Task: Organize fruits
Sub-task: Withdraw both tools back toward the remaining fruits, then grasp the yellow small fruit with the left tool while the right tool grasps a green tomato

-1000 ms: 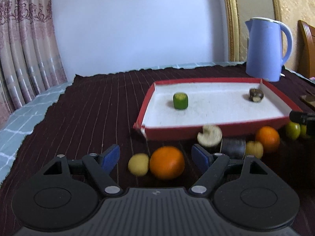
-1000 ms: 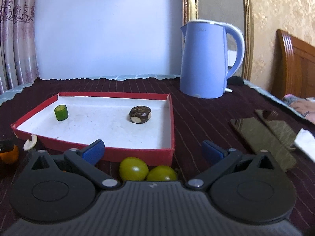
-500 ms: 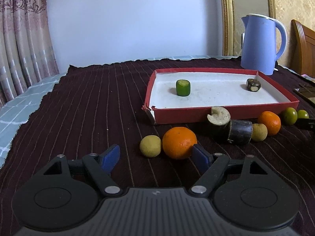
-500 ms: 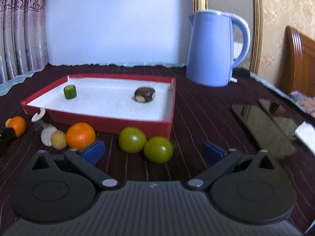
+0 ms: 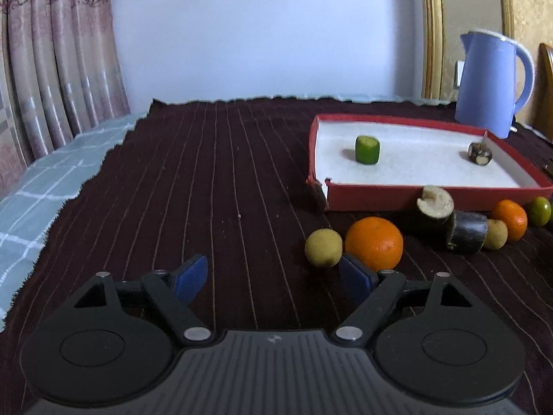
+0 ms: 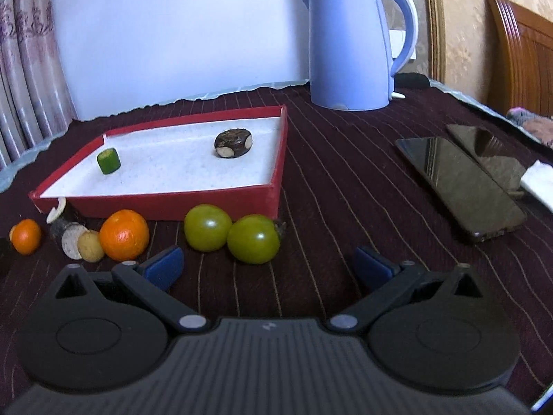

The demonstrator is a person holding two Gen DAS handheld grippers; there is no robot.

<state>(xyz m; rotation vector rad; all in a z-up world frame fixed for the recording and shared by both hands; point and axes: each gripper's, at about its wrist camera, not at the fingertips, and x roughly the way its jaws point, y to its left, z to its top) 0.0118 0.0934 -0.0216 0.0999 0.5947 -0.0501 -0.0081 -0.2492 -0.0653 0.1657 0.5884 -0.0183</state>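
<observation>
Dark striped cloth carries the fruit row along the white-lined red cardboard tray, within easy reach. Left gripper, jaws opening and empty, hovers beside the large orange; right gripper, spread empty, faces two green tomatoes.

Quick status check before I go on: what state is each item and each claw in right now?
Left claw: opening, nothing between its pads.
Right claw: open, holding nothing.
Red tray: holds two pieces only.
Green chunk: in tray.
Dark chunk: in tray.
Big orange: on cloth, outside tray.
Two green fruits: on cloth, touching each other.
Kettle: upright, lid shut.
</observation>
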